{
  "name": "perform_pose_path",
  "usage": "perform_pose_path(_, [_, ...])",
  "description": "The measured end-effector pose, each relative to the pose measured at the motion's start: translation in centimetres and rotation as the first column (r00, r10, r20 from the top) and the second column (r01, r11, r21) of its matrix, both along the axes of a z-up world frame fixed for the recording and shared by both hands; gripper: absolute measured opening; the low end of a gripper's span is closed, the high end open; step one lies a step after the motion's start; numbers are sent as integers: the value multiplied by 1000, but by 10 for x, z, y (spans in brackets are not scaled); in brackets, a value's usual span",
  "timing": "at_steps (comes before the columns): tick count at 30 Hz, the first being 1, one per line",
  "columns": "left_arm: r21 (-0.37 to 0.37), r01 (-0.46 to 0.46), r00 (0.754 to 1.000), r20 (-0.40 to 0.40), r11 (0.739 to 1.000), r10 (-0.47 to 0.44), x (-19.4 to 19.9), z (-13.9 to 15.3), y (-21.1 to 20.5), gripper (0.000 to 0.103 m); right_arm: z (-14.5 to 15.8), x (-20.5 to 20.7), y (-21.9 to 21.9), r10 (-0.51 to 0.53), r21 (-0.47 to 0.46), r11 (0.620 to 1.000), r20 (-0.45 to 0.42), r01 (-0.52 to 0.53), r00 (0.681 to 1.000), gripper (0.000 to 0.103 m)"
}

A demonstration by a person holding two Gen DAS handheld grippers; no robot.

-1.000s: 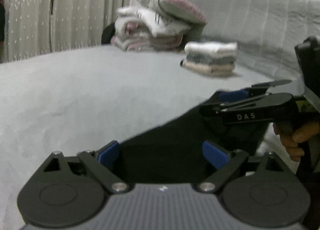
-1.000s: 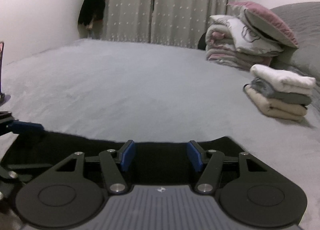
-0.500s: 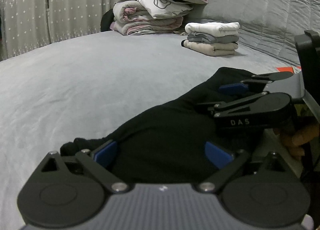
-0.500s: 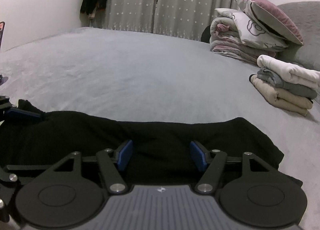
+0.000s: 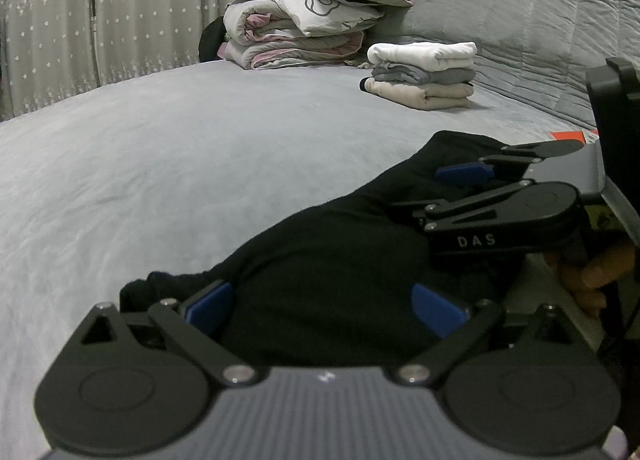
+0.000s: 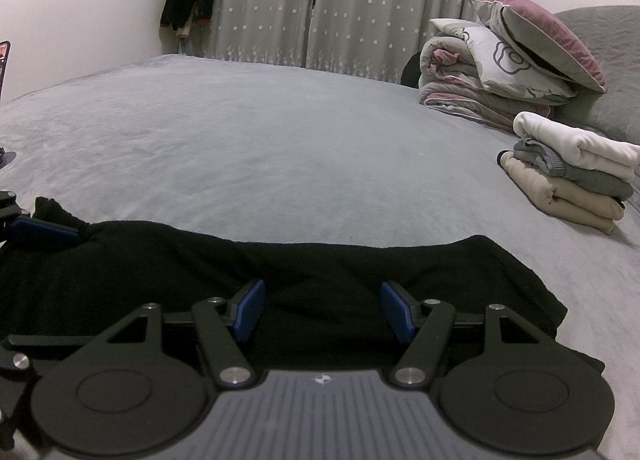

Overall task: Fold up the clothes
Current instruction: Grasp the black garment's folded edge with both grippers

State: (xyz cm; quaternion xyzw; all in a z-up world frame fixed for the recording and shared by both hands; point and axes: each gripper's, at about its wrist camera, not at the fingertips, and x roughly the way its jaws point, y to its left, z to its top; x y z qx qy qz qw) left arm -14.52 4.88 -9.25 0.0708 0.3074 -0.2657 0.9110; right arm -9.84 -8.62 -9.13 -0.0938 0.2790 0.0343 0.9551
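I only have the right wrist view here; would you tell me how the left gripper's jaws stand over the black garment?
Observer: The left gripper has its jaws wide apart; the black garment lies between them, unpinched.
Operator: Thank you. Is anything lying beyond my right edge?
Observer: Yes, a small orange-red item lies on the bed past the garment, near the quilted headboard.

Grey bed (image 6: 280, 140), starred curtains (image 6: 320, 0)
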Motion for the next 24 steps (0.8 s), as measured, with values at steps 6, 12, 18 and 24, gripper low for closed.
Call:
perform_pose_path(6, [27, 5, 1000, -7, 1000, -5, -2, 1, -2, 101, 1, -1, 1, 2, -12, 1000, -5, -2, 1000, 65])
perform_pose_path(12, [44, 8, 1000, -16, 999, -8, -3, 2, -3, 101, 2, -5, 0, 5, -21, 1000, -11, -5, 1000, 65])
perform_pose_path(18, [64, 10, 1000, -27, 998, -9, -7, 4, -5, 101, 2, -10, 0, 5, -17, 1000, -21, -5, 1000, 66])
perform_pose_path(24, [80, 14, 999, -45, 997, -11, -13, 7, -3, 101, 4, -14, -3, 6, -7, 1000, -40, -7, 999, 66])
